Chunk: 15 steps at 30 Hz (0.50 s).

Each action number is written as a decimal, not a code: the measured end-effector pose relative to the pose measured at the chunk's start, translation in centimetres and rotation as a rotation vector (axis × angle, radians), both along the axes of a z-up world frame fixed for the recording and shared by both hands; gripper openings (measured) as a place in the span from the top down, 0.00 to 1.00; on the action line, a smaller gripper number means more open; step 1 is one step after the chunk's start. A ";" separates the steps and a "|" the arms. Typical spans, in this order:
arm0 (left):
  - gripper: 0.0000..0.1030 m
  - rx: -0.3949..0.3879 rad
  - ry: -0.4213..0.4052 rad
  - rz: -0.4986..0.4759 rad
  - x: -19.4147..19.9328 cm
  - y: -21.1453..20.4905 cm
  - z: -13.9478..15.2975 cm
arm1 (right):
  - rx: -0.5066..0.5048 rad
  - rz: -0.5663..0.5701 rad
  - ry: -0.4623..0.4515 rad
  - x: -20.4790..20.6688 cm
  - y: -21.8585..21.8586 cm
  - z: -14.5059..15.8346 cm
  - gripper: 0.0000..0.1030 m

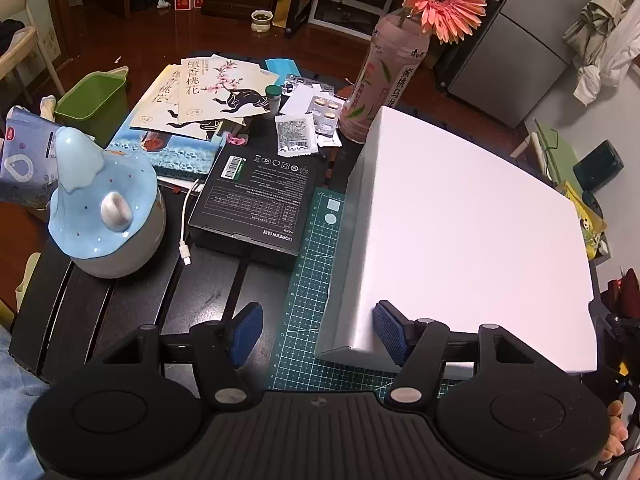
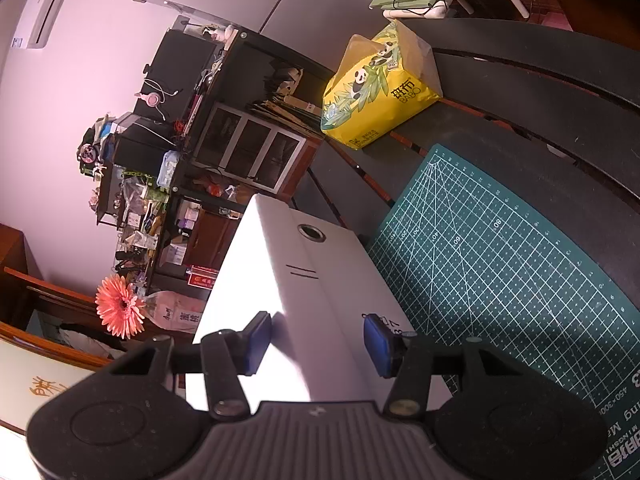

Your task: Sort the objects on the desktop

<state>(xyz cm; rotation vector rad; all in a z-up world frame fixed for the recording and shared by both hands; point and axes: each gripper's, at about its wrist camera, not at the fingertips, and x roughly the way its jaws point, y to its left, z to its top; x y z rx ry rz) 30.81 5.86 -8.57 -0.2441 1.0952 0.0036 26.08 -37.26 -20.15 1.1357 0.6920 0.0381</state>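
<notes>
A white binder (image 1: pixel 460 240) lies on the green cutting mat (image 1: pixel 308 280). My left gripper (image 1: pixel 318 332) is open at the binder's near left corner: its right pad (image 1: pixel 390 332) sits over the white cover and its left pad (image 1: pixel 246 332) hangs apart over the dark table. In the right wrist view, my right gripper (image 2: pixel 318 342) is rolled on its side over the binder (image 2: pixel 304 272). The ridge between the binder's cover and its spine runs between the jaws. The binder spreads wider than the gap, and I see no pad clamping it.
A black box (image 1: pixel 256 200), a white cable (image 1: pixel 186 232), a blue ceramic jar (image 1: pixel 104 208), paper packets (image 1: pixel 216 88), pill blisters (image 1: pixel 324 112) and a pink bottle holding a flower (image 1: pixel 376 80) crowd the table's left and back. A yellow tissue pack (image 2: pixel 376 88) sits beyond the mat (image 2: pixel 500 260).
</notes>
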 end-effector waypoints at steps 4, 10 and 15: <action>0.39 0.002 -0.008 -0.002 0.0 0.0 0.0 | -0.007 0.001 0.001 0.0 0.1 0.2 0.52; 0.36 0.012 -0.019 -0.003 -0.1 -0.2 -0.1 | -0.106 0.057 0.023 -1.0 0.9 2.1 0.61; 0.36 0.017 -0.022 0.000 0.0 -0.3 -0.1 | -0.246 0.113 0.038 -2.6 2.0 3.9 0.65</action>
